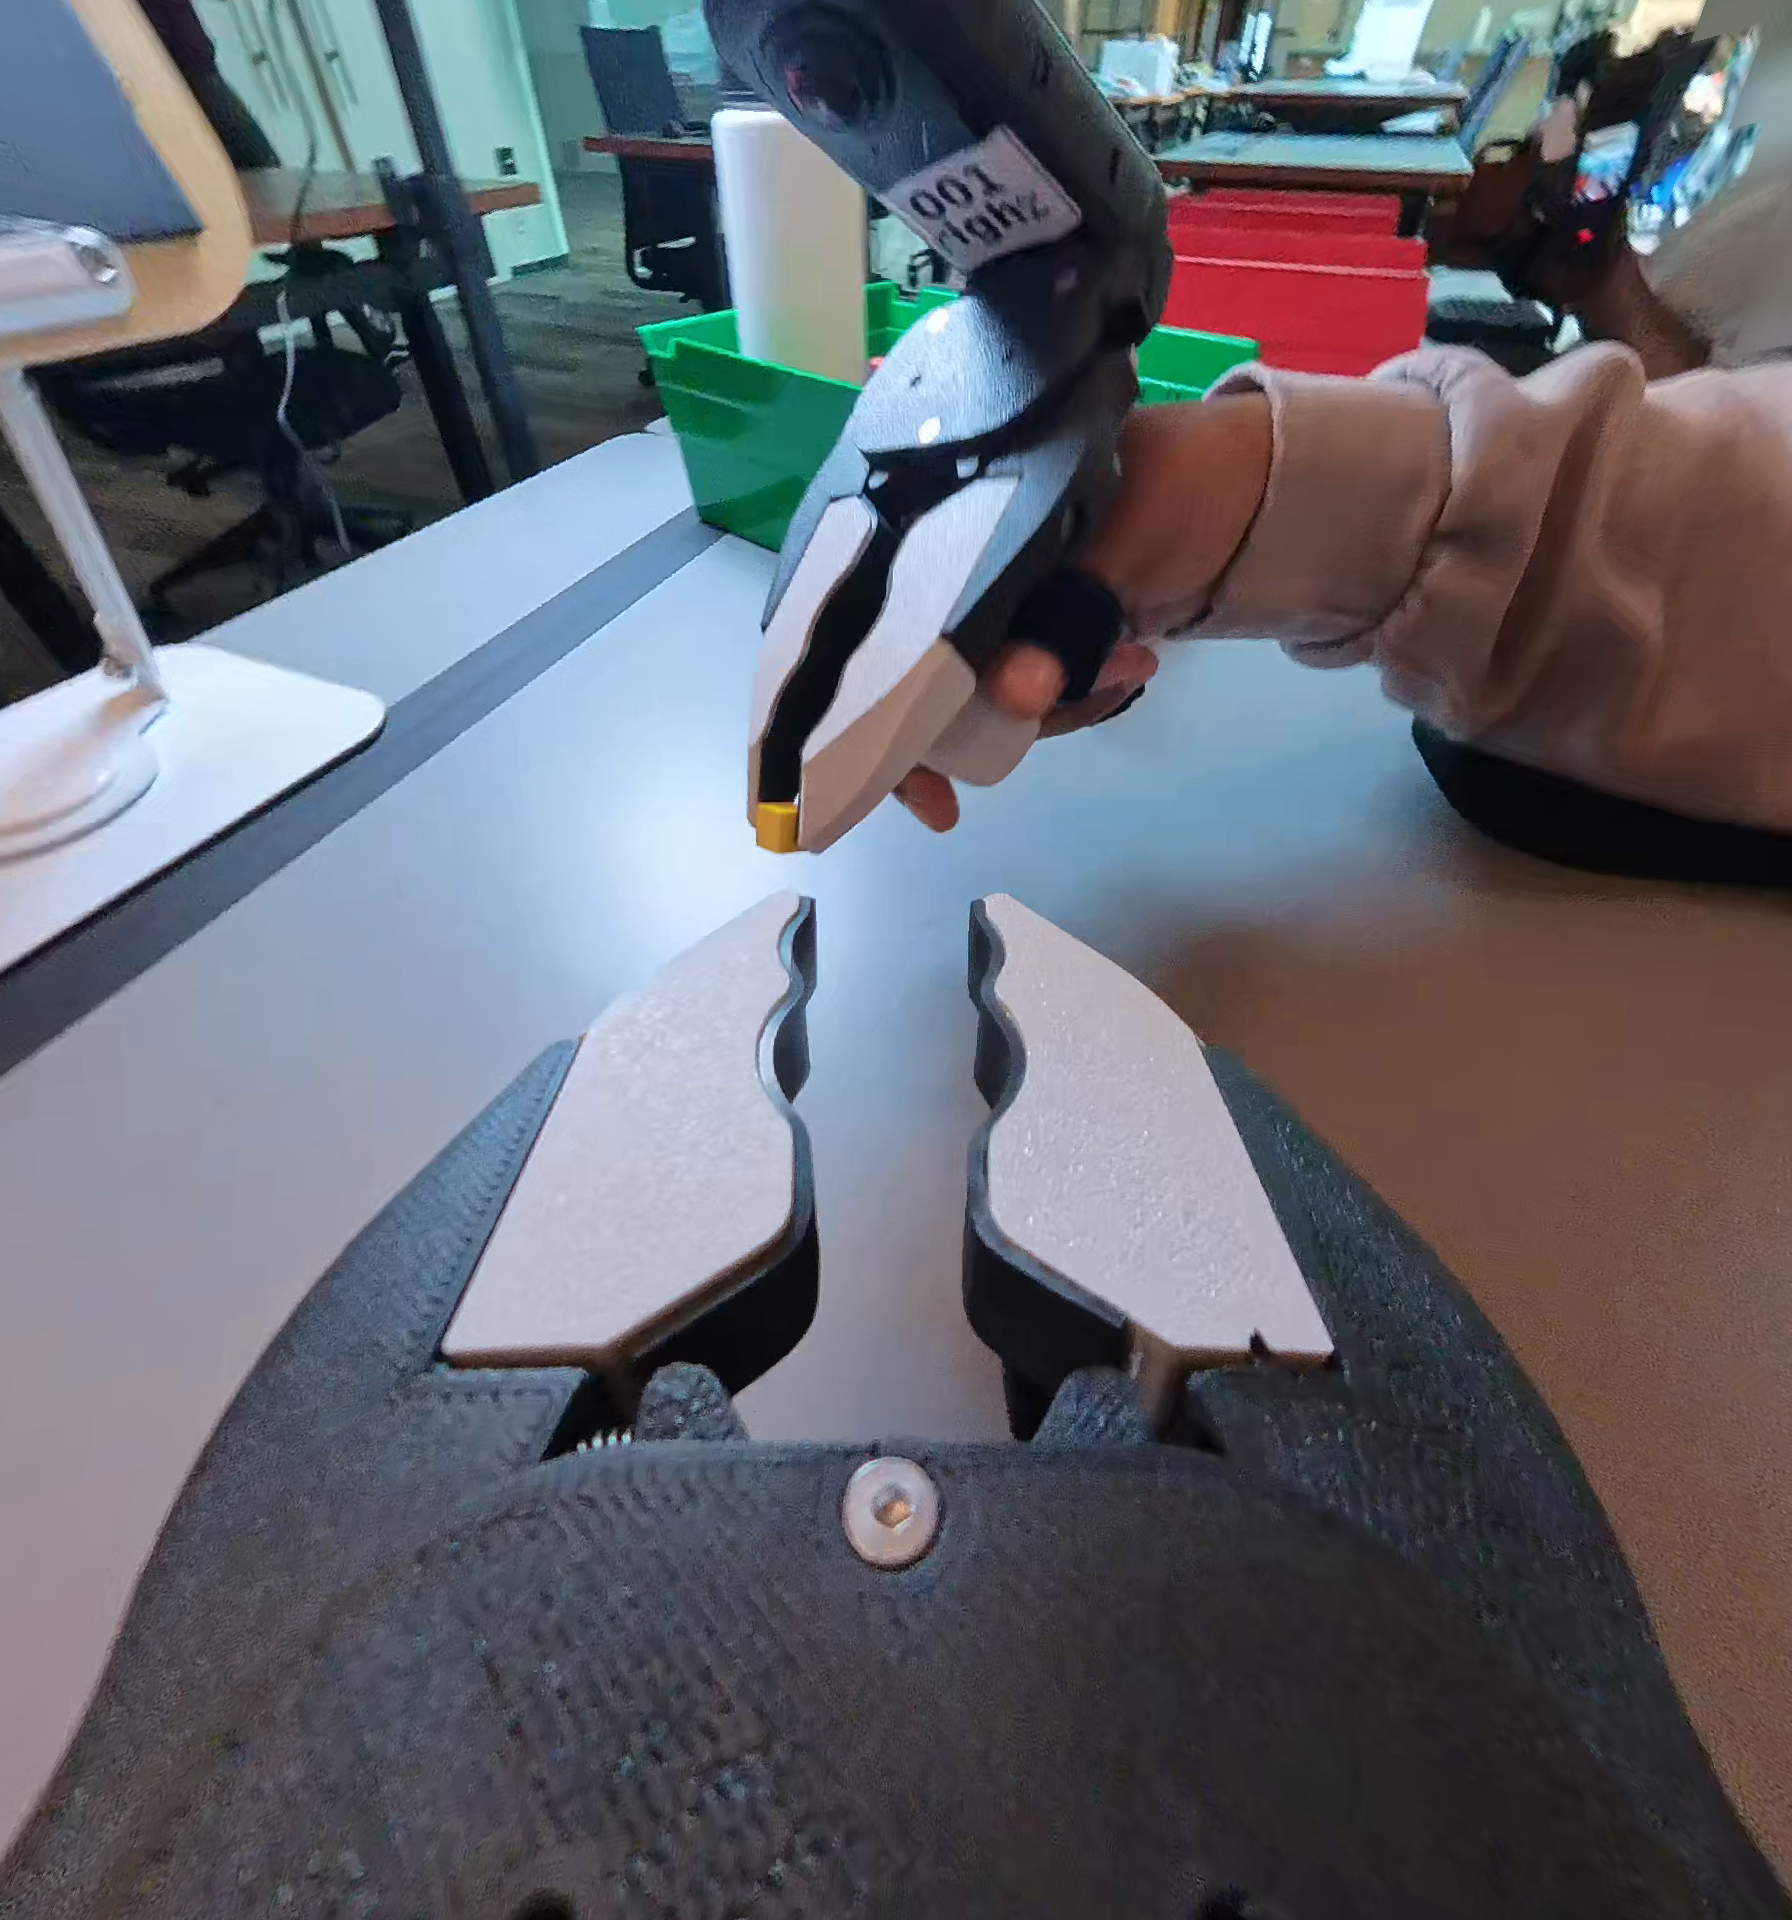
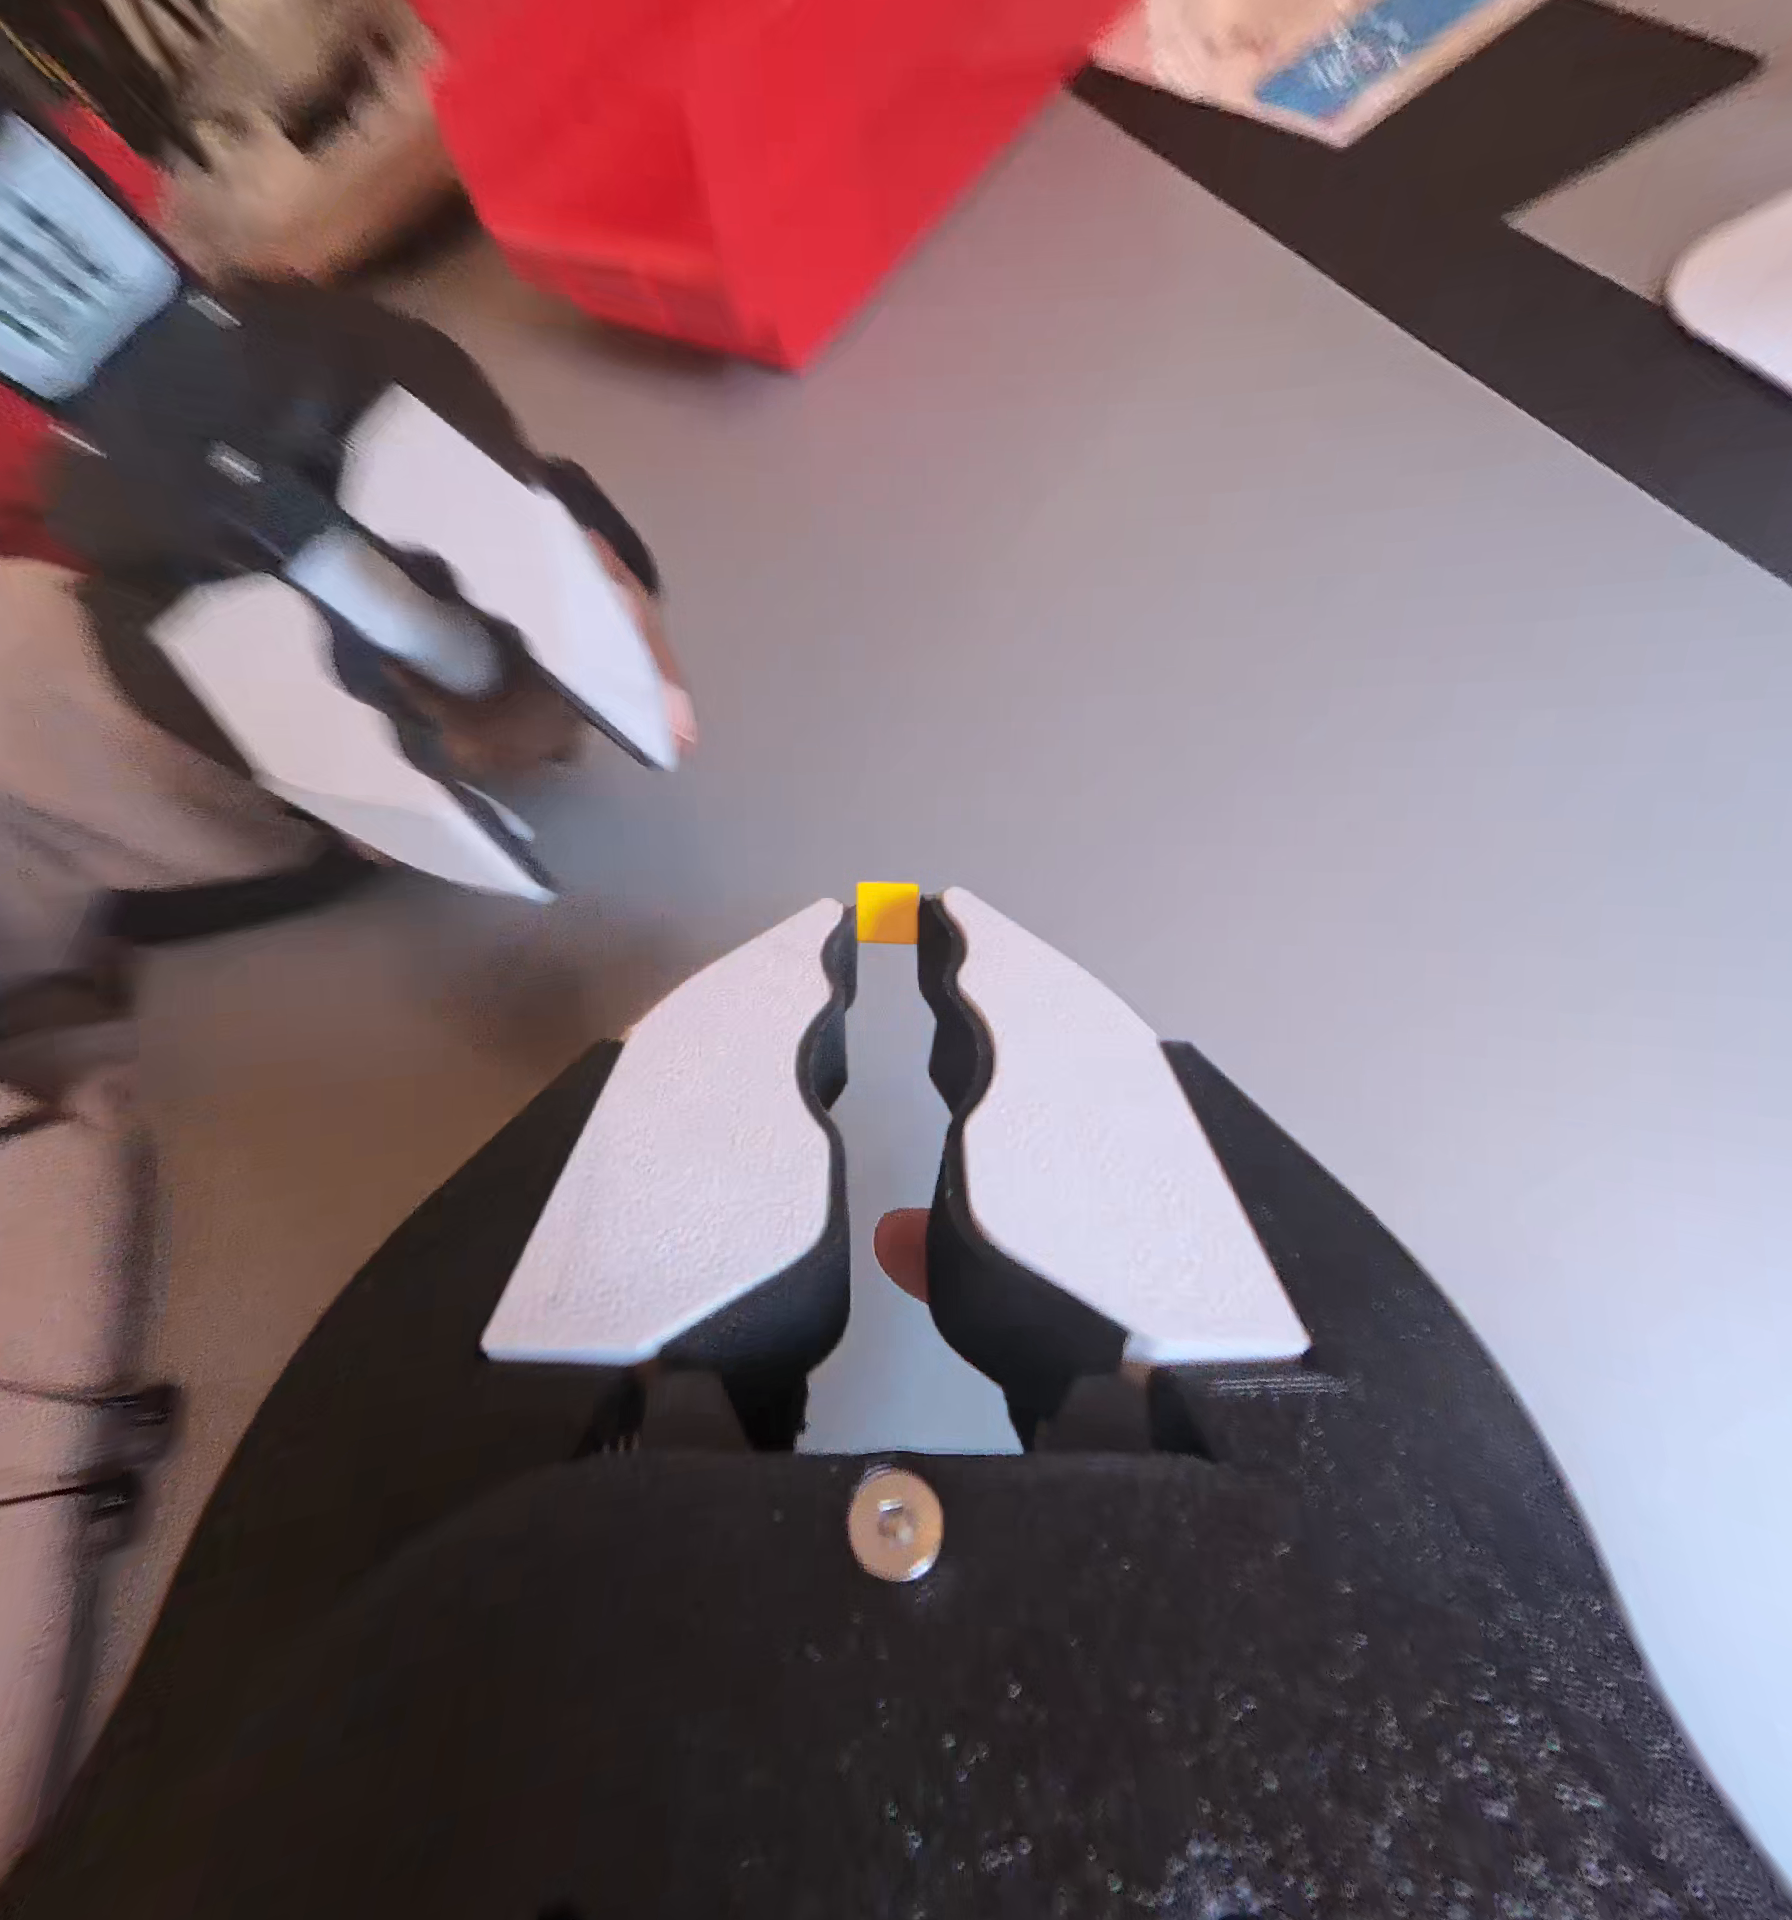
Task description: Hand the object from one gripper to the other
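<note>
Left wrist view, nearest: left hand-held gripper [image 1: 892,904], jaws apart with a clear gap, nothing between them; the grey table [image 1: 1287,1039] shows through the gap. Fingers level, pointing forward over the table.

Just beyond its tips: right hand-held gripper [image 1: 783,826], tilted nose-down from upper right, jaws closed on a small yellow cube [image 1: 776,825] pinched at the very tips. Cube is off the table, hanging above it, just ahead of and slightly left of the left gripper's opening; not touching the left fingers. A hand [image 1: 1110,582] in a pale sleeve [image 1: 1557,582] grips the right tool's handle.

Right wrist view confirms: right hand-held gripper [image 2: 888,914] clamped on the yellow cube [image 2: 887,912], held only by the fingertip ends; a fingertip shows low in the gap between the fingers. Left hand-held gripper [image 2: 611,831] comes in from the left, motion-blurred, jaws spread, its tips near the cube but apart from it.

Farther off on the table: a white stand base [image 1: 196,727] at left, a green bin [image 1: 757,416] behind the right tool with a white cylinder [image 1: 788,239] standing in it, red bins [image 1: 1297,281] beyond. A red box [image 2: 746,166] sits past the cube in the right wrist view. Office desks and chairs in the background.
</note>
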`<control>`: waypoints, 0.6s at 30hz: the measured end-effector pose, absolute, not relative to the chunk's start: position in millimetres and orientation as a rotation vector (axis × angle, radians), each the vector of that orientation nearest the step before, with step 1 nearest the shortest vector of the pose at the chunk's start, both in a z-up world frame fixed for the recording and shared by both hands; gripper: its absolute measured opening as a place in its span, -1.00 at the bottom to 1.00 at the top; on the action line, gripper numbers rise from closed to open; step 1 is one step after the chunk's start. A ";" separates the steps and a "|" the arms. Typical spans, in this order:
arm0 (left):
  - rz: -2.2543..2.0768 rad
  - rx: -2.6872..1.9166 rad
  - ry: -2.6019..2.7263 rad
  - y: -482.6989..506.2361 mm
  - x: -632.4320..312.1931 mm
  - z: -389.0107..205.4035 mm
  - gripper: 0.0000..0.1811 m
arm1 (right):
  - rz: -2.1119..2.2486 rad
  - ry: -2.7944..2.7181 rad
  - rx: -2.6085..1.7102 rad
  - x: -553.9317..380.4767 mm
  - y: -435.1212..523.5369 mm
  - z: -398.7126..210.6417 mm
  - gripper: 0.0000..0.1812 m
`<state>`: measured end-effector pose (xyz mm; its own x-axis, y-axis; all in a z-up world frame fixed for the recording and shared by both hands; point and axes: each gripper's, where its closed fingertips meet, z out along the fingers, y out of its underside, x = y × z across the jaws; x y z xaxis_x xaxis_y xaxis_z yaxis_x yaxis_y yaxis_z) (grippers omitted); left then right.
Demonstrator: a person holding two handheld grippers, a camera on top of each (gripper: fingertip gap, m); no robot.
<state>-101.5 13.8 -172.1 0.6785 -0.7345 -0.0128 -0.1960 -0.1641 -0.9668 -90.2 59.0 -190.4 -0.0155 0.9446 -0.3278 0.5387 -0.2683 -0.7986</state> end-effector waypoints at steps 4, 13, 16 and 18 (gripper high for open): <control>-0.465 -1.614 0.910 -2.7 -75.8 -165.0 -0.68 | 1.583 -1.374 -1.782 -68.6 11.1 -152.7 -0.88; -0.126 -1.302 1.075 -30.6 -44.1 -137.4 -0.82 | 2.123 -1.060 -1.712 -52.0 -40.4 -134.3 -0.88; -0.138 -1.278 1.078 -34.6 -41.8 -134.3 -0.87 | 2.149 -1.058 -1.721 -54.5 -44.0 -134.1 -0.88; -0.151 -1.289 1.075 -34.5 -42.6 -132.9 -0.87 | 2.176 -1.049 -1.699 -54.6 -44.2 -132.3 -0.88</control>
<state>-42.6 -34.5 -132.9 0.5375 -0.6327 -0.5574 -0.4545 0.3394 -0.8236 -54.6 -44.2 -132.3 -0.3260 0.5432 -0.7738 0.2669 -0.7323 -0.6265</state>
